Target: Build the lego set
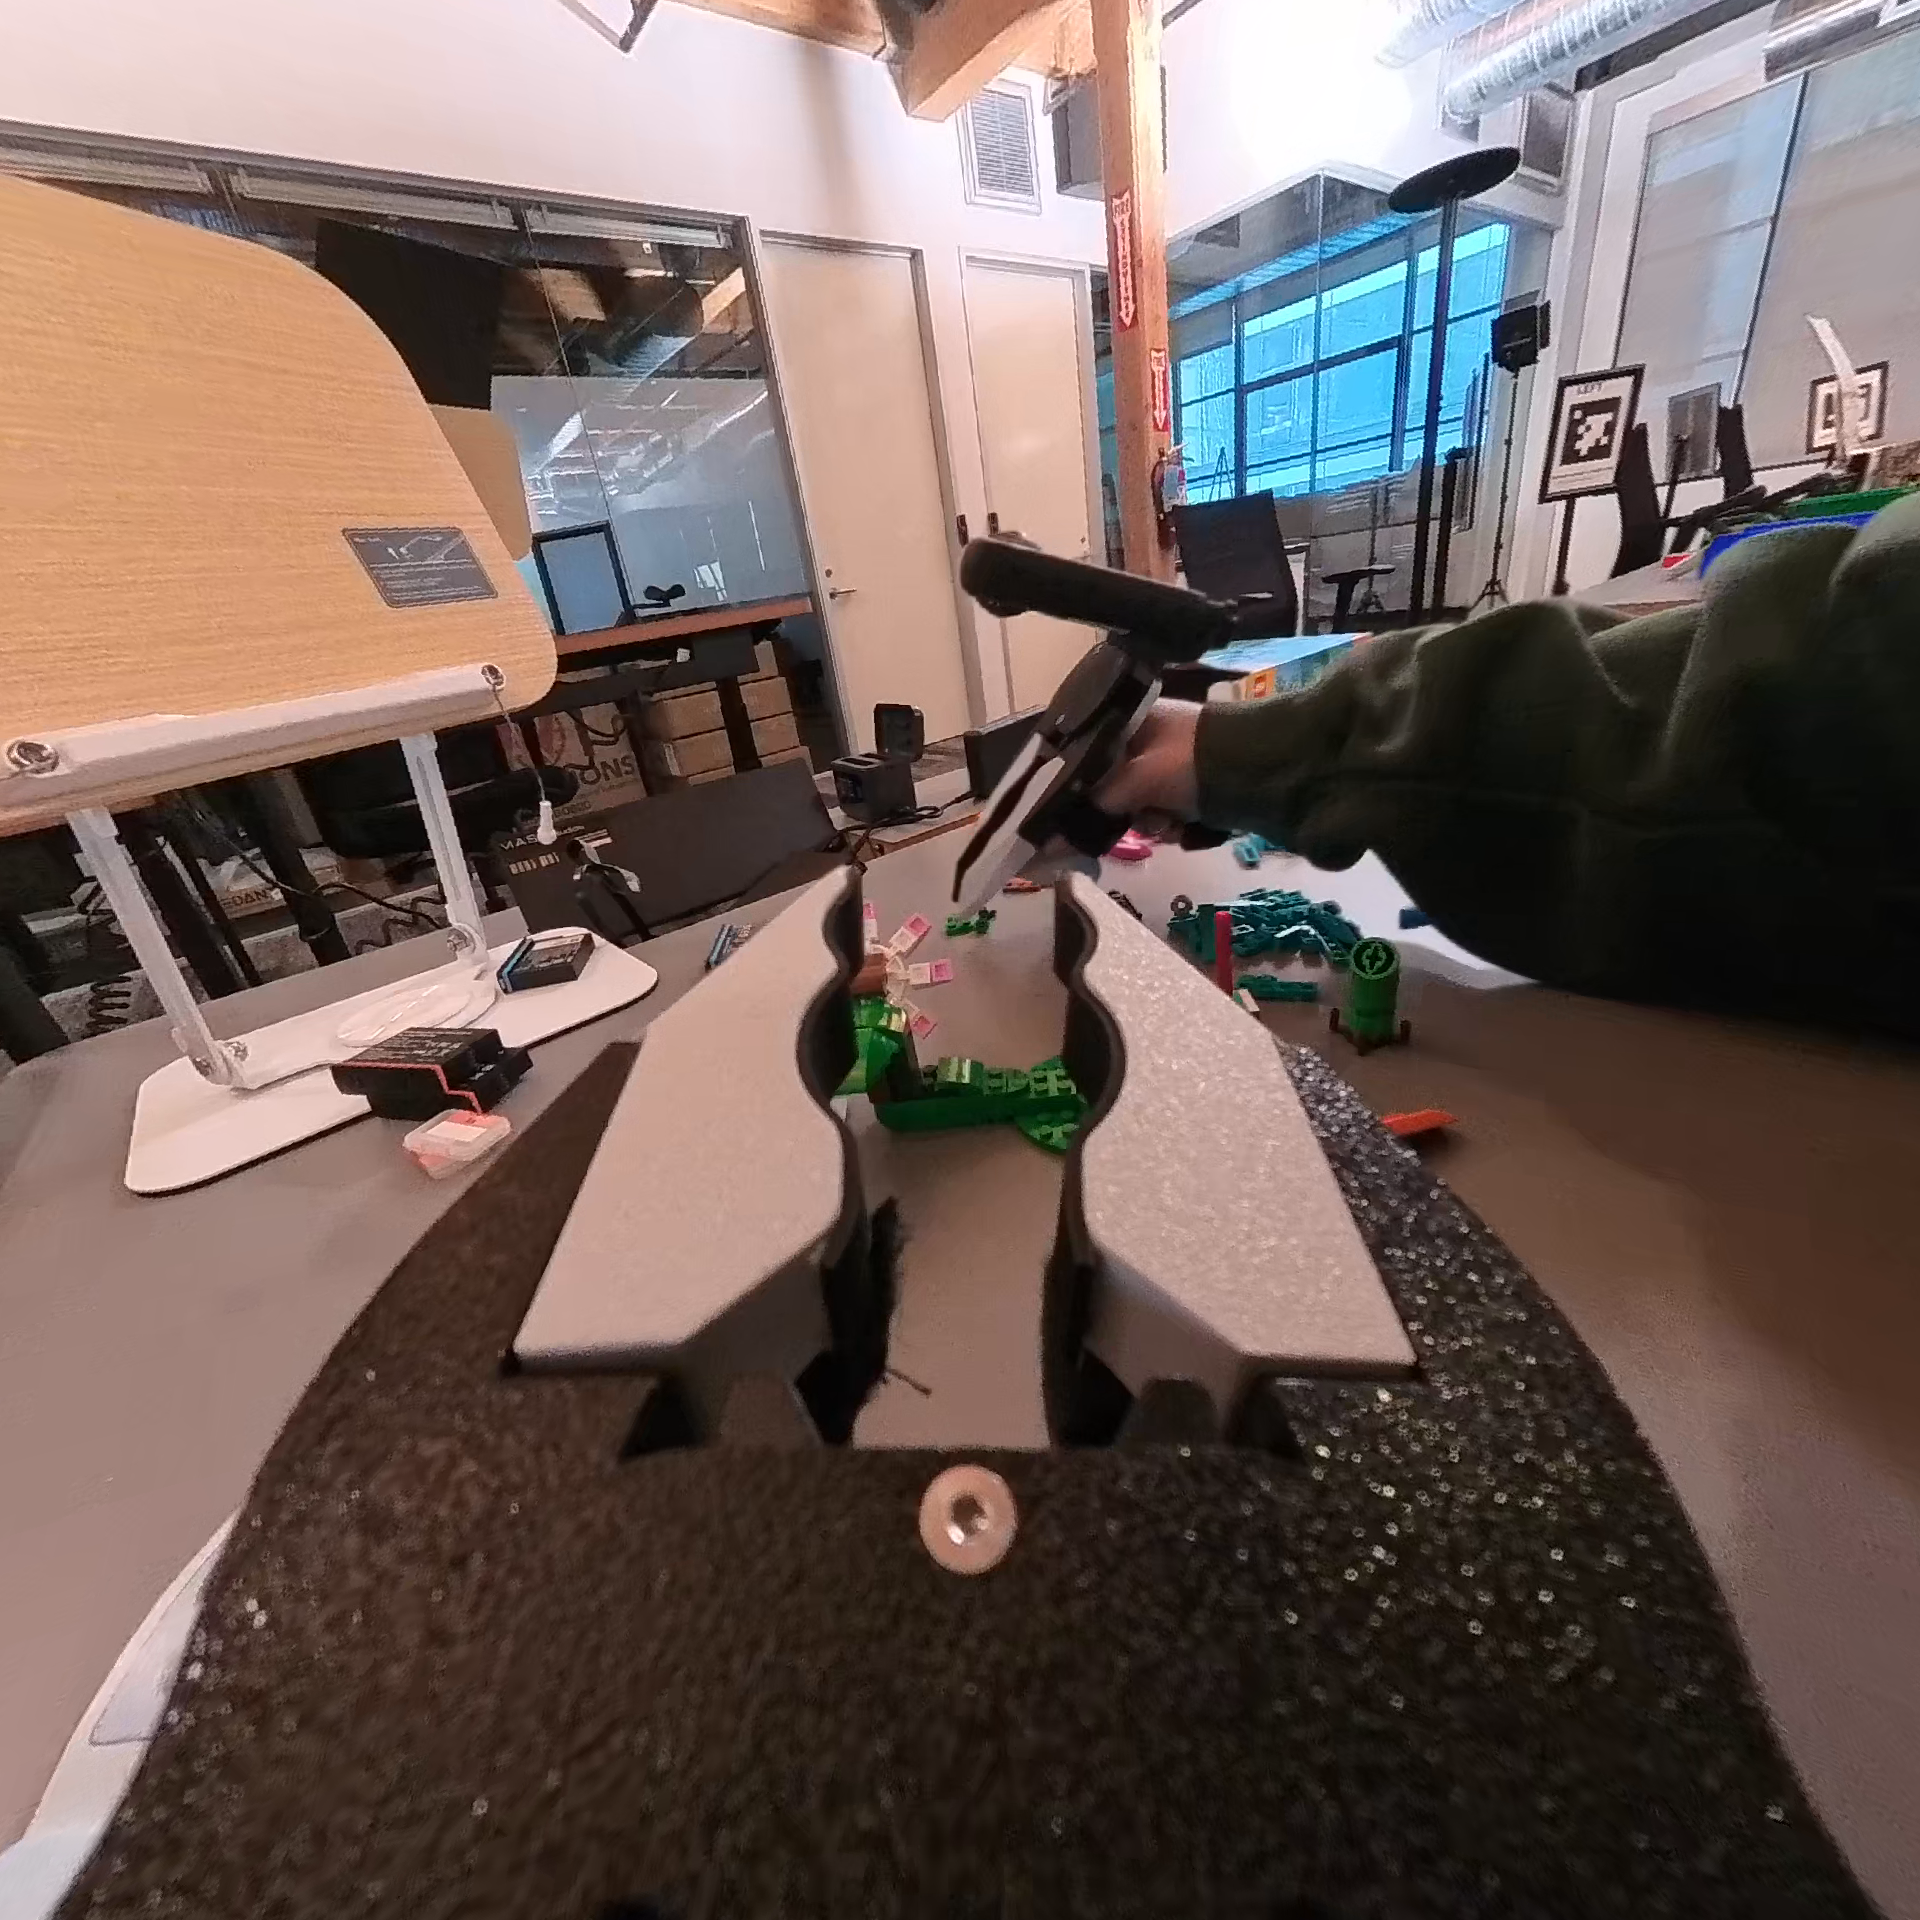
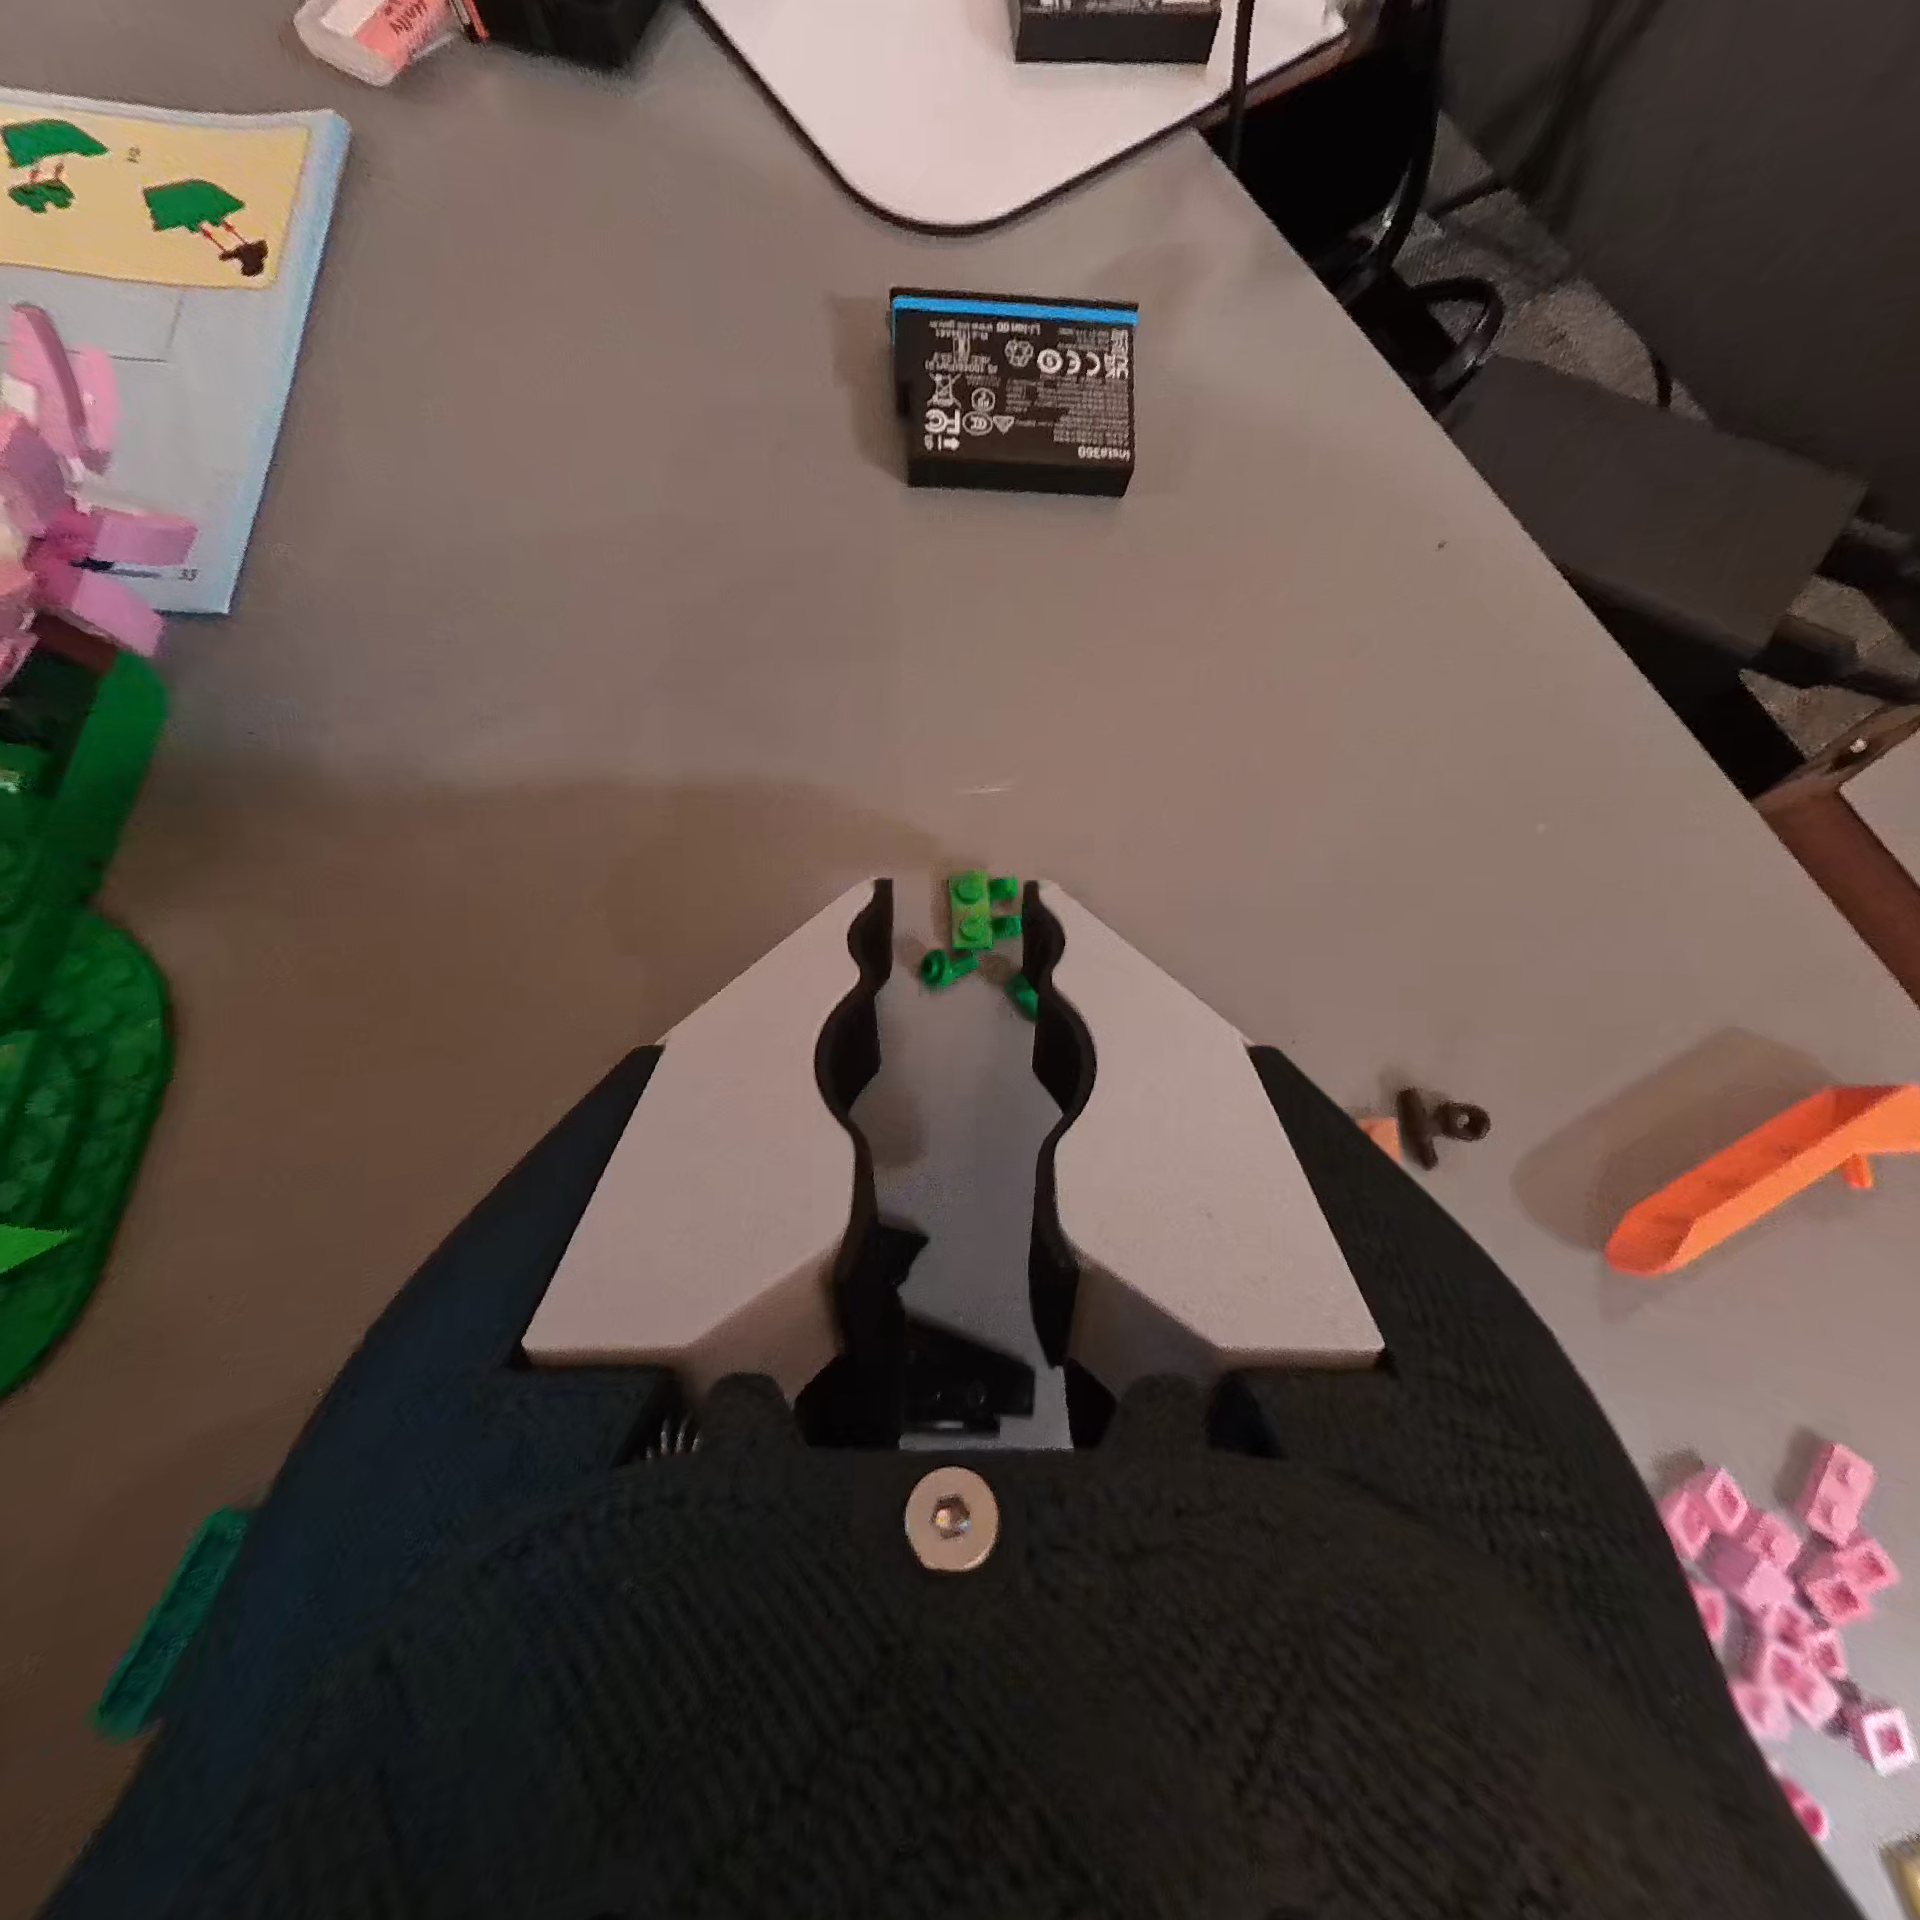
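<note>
My left gripper (image 1: 961, 888) is open and empty above the grey table. A green Lego build with a pink flower (image 1: 977, 1091) lies on the table between and beyond its fingers. My right gripper (image 2: 956, 888) is open and points steeply down, with a few small green Lego pieces (image 2: 977, 925) lying on the table between its tips. The right gripper also shows in the left wrist view (image 1: 982, 888), held by a hand in a green sleeve just above those small pieces (image 1: 971, 923). The green and pink build sits at the left edge of the right wrist view (image 2: 73, 1039).
An instruction booklet (image 2: 156, 312) lies far left and a black battery (image 2: 1013, 390) ahead. An orange brick separator (image 2: 1756, 1174) and a pile of pink pieces (image 2: 1797, 1590) lie right. A wooden book stand (image 1: 208, 468), teal pieces (image 1: 1278, 925) and a green cylinder (image 1: 1374, 987) stand on the table. The left gripper's tips are roughly 30 centimetres from the right gripper's. To the black battery (image 2: 1013, 390): right tips about 11 centimetres, left tips about 30 centimetres.
</note>
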`<state>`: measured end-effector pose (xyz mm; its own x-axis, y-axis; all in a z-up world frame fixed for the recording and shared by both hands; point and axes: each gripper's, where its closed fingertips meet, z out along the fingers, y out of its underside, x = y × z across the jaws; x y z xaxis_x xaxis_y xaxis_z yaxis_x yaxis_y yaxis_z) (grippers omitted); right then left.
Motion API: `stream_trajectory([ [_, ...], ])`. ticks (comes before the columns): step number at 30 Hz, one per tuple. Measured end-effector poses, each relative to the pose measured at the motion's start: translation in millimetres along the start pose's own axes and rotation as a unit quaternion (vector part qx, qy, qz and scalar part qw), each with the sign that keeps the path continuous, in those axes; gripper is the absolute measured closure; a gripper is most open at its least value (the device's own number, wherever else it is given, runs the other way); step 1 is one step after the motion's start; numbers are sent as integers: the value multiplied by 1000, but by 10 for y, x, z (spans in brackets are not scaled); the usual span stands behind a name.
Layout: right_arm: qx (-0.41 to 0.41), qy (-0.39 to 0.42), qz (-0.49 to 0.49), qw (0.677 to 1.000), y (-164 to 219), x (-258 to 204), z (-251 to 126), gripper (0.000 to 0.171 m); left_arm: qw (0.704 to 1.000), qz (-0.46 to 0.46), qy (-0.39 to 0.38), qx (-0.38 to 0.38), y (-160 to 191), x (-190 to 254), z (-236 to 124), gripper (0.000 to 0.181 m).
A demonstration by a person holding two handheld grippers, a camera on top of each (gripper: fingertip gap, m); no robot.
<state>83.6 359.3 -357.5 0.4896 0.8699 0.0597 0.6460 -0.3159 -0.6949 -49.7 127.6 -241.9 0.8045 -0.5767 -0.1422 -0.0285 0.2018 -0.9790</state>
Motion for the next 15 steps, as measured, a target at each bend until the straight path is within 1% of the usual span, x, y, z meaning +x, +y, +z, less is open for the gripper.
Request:
stream_trajectory([
  [9, -28, -50, 1, 998, 65, -11, 93, 151, 1000, -2, 0, 2, -8, -8, -1, 148],
  [11, -29, -49, -4, 998, 72, -14, 88, 158, 1000, -4, 1, 2, -6, -7, 2, 148],
  [15, -34, -45, -18, 998, 77, -35, 48, 159, 1000, -4, 1, 3, -11, -8, 2, 148],
])
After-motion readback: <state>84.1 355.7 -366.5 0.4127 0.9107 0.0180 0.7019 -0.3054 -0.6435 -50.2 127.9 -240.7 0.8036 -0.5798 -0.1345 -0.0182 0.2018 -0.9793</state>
